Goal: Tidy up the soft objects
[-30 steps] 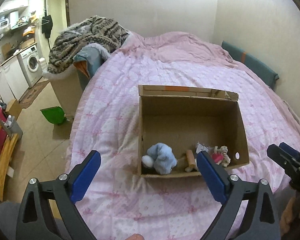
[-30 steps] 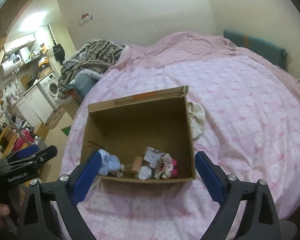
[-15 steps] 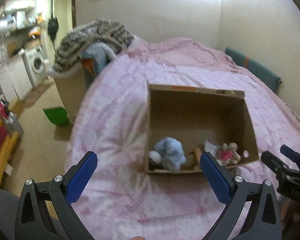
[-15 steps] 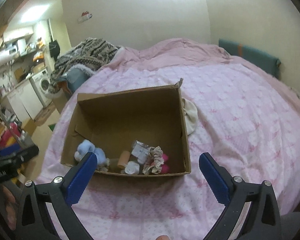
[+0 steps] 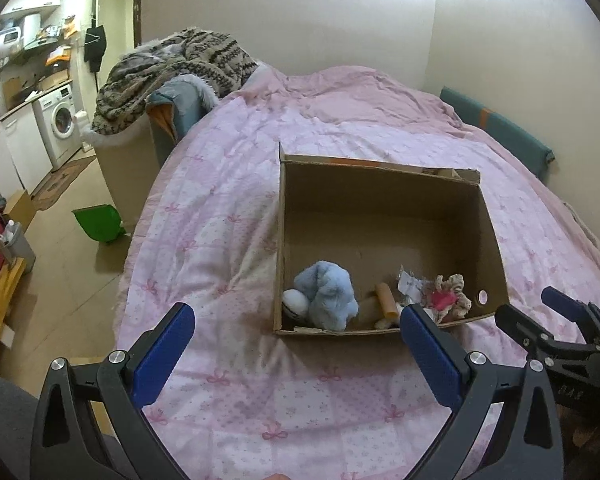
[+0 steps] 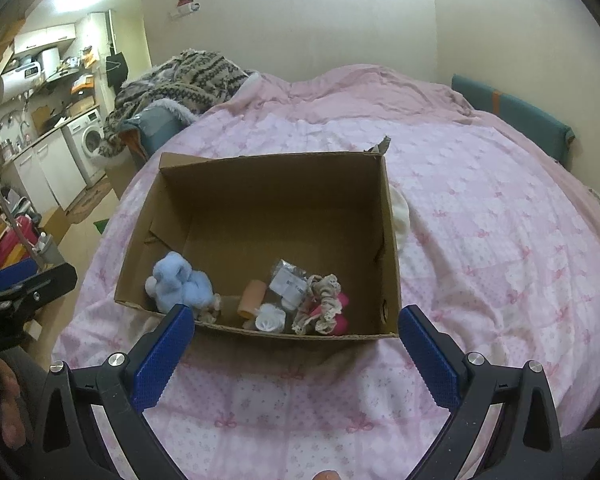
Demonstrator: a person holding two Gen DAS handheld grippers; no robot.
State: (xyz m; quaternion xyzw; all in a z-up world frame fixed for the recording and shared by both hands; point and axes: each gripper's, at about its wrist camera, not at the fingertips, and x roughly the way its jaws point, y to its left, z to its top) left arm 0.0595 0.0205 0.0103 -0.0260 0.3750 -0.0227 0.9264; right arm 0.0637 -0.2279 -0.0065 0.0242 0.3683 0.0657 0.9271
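Centre of the frame: open cardboard box (image 6: 268, 184) on a pink bedspread (image 6: 480, 248). Along its near wall, from left: blue plush toy (image 6: 180, 282), orange roll (image 6: 252, 298), white rosette (image 6: 270, 318), packet (image 6: 290, 284), lace scrunchie (image 6: 324, 304) over something pink. Cream cloth (image 6: 400, 220) just beside the box's right wall. Bottom: right gripper (image 6: 296, 354), blue pads spread wide, empty. Lower left edge: left gripper (image 6: 24, 286).

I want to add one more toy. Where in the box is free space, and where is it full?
The cardboard box floor is bare from its far wall down to the middle. The near wall is crowded: blue plush, orange roll, lace scrunchie.
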